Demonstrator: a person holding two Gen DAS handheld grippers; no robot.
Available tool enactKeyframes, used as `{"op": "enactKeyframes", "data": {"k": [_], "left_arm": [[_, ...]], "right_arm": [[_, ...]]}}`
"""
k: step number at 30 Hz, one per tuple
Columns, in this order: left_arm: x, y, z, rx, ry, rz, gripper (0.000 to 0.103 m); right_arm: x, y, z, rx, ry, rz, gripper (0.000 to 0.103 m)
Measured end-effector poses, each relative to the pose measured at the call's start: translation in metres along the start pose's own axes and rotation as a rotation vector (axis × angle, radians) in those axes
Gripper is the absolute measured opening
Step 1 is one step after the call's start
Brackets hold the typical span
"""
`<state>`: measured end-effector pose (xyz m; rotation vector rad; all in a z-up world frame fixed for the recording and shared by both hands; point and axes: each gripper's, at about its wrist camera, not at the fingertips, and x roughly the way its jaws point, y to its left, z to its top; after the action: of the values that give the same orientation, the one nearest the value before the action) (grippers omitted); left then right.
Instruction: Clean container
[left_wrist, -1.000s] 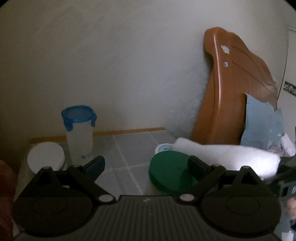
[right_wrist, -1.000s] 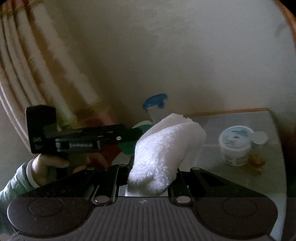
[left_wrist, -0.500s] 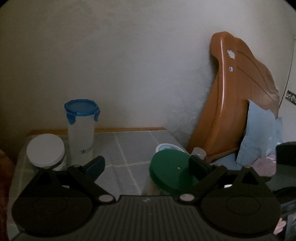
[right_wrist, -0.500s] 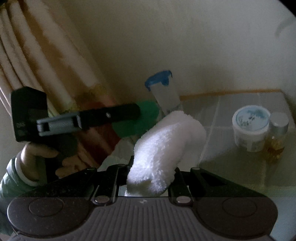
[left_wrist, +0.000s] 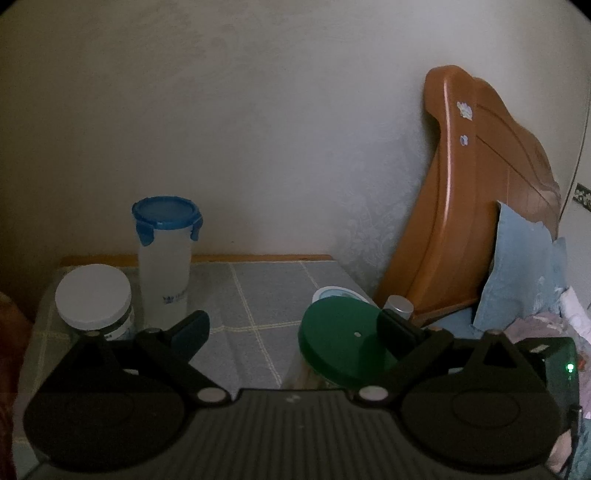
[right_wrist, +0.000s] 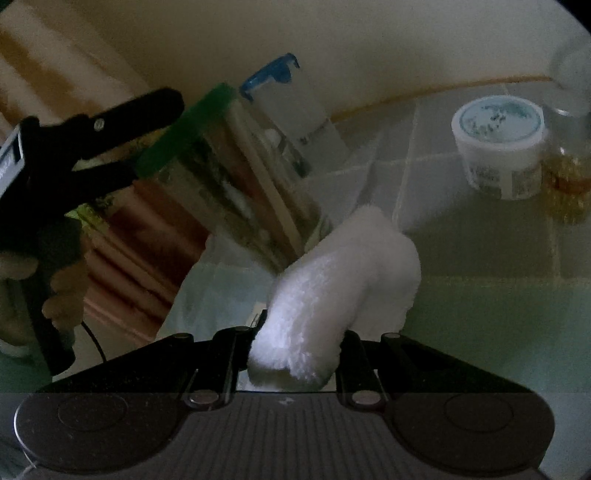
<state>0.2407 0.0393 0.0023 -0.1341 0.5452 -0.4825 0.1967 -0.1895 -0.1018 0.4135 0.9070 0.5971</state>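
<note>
Container (right_wrist: 236, 184), a clear green-lidded jar, is standing near the desk (left_wrist: 251, 295) edge, seemingly pinched only at its lid by the left tool (left_wrist: 291, 328). Right tool (right_wrist: 295, 343), clenching a white cloth (right_wrist: 340, 291), is nearing its base; pushing sideways risks tipping the jar off.

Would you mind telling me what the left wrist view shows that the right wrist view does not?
Only the left wrist view shows the wooden headboard, blue pillow and white-lidded jar. Only the right wrist view shows the white cloth clamped in the right gripper, the curtain and a hand. Both show the green-lidded jar, blue-lidded tumbler and small white tub.
</note>
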Motion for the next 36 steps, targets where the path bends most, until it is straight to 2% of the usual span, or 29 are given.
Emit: {"op": "enactKeyframes", "data": {"k": [10, 17, 25, 29, 36], "left_arm": [[0.000, 0.001, -0.002, -0.002, -0.007, 0.005, 0.098], [0.000, 0.000, -0.002, -0.001, -0.007, 0.009, 0.098], [0.001, 0.004, -0.003, -0.021, -0.011, 0.002, 0.098], [0.003, 0.006, -0.004, -0.034, -0.014, -0.007, 0.098], [0.004, 0.011, -0.005, -0.060, -0.011, -0.025, 0.098]], "right_arm": [[-0.026, 0.018, -0.014, -0.026, -0.010, -0.015, 0.019], [-0.059, 0.024, -0.014, -0.018, -0.095, -0.055, 0.019], [-0.090, 0.049, 0.019, -0.106, -0.203, -0.070, 0.019], [-0.083, 0.058, 0.032, -0.137, -0.197, -0.043, 0.019], [-0.047, 0.051, 0.040, -0.110, -0.119, -0.025, 0.019]]}}
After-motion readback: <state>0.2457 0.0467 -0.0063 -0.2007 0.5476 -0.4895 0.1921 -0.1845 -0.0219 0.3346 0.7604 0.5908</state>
